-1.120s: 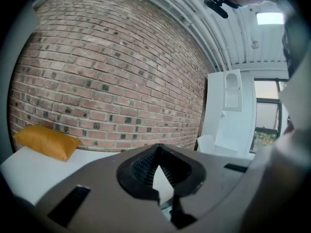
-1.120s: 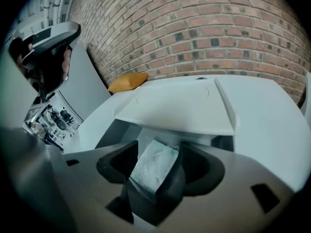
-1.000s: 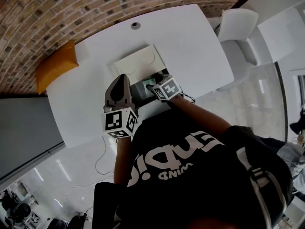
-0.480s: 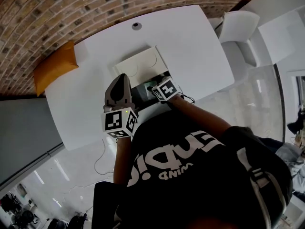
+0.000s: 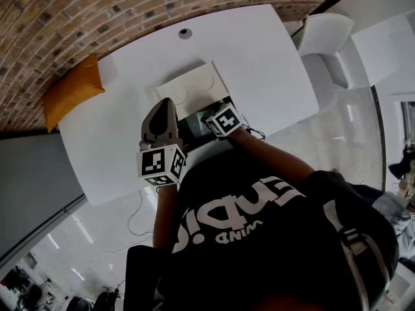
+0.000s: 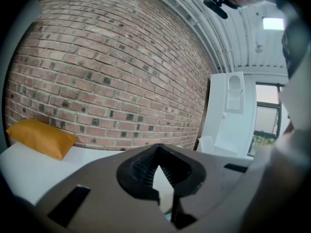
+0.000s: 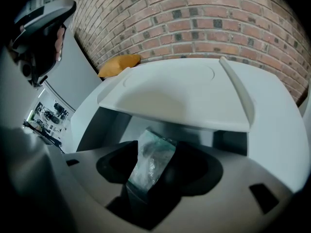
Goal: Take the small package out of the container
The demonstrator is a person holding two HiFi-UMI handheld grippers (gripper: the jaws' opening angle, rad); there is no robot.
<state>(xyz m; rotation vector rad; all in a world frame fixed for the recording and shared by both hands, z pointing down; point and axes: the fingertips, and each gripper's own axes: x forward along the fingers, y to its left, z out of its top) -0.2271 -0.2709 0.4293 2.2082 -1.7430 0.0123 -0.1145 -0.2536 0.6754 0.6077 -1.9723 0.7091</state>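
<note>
The white container's lid (image 5: 190, 84) stands open on the white table (image 5: 259, 50), above a dark interior (image 5: 192, 120). In the right gripper view the small greenish translucent package (image 7: 151, 159) is pinched between the jaws of my right gripper (image 7: 148, 147), just under the raised lid (image 7: 184, 96). From the head view, my right gripper (image 5: 207, 118) reaches into the container's mouth and the package is hidden. My left gripper (image 5: 163, 109) rests beside the container's left side. Its jaws (image 6: 156, 154) meet at the tips with nothing seen between them, pointing toward the brick wall.
An orange cushion (image 5: 72, 89) lies at the table's far left, also seen in the right gripper view as the cushion (image 7: 119, 62). A round grommet (image 5: 185, 34) sits near the table's back edge. A white chair (image 5: 322, 34) stands at the right. A brick wall (image 6: 97, 72) lies behind.
</note>
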